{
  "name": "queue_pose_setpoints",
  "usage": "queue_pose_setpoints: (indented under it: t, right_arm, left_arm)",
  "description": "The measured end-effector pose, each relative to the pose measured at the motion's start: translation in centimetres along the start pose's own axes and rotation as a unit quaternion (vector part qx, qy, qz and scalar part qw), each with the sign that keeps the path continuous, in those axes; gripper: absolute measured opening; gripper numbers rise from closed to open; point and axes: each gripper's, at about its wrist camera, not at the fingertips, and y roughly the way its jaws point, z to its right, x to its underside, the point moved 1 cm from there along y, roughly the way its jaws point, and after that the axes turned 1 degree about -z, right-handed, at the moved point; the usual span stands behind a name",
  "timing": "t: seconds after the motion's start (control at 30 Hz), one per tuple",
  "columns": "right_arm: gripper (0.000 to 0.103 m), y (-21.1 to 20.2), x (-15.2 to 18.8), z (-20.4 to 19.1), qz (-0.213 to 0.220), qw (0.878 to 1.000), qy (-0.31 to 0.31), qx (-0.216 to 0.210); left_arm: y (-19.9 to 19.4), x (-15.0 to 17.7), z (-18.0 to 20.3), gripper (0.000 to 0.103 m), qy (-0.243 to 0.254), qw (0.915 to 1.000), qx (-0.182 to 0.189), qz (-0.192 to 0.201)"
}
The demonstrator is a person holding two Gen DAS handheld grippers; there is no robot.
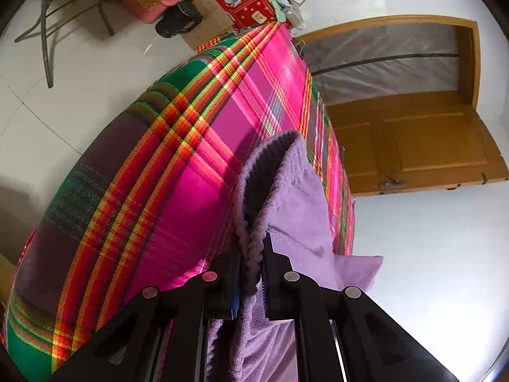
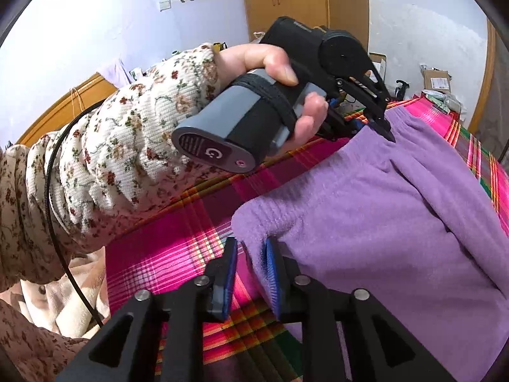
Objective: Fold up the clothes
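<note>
**Purple garment held at 2 points over the plaid bed cover**

The purple fleece garment (image 2: 381, 197) sits on the plaid cover (image 1: 152, 159), part draped, part lifted. All positions below are given relative to this garment.

Left gripper (image 1: 253, 273): fingers pressed in on a thick bunched edge of the garment, beside the ribbed hem or cuff (image 1: 270, 156). Right gripper (image 2: 251, 273): blue-padded fingers (image 2: 272, 273) pinching a near corner of the garment, cloth filling the gap between them. Probable reason for the 2 grips: an edge kept taut between them so the cloth can be carried or laid over in 1 sheet. That is judgement only; fold stage is undetermined.

View differences:
- Right wrist view shows the person's left hand (image 2: 286, 95) and floral sleeve (image 2: 111, 146), with the left gripper biting the garment's far edge.
- Left wrist view alone shows, beyond the garment, the wooden door (image 1: 413, 133) and floor clutter (image 1: 222, 3).
</note>
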Motion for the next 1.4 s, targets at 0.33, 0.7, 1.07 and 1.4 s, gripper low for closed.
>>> queue_pose_setpoints:
  t: [0.33,0.7,1.07,1.4]
  right_arm:
    - [0.036,-6.1,3.8,1.6,0.043,0.995,0.063,0.062]
    - [0.036,-17.1,10.9,13.2,0.068,0.943,0.23,0.23]
    - [0.037,-21.8,18.2,18.6,0.087,0.902,0.334,0.26]
    - [0.042,-19.3,18.5,22.7,0.094,0.888,0.393,0.217]
  left_arm:
    - [-5.1,2.9,0.7,0.016,0.024,0.9984,-0.022,0.045]
    - [-8.0,12.2,3.1,0.023,0.109,0.9872,-0.096,0.066]
    - [-7.4,18.7,1.2,0.024,0.091,0.9864,-0.122,0.061]
    - [-8.7,20.7,-0.4,0.035,0.046,0.9893,-0.116,0.076]
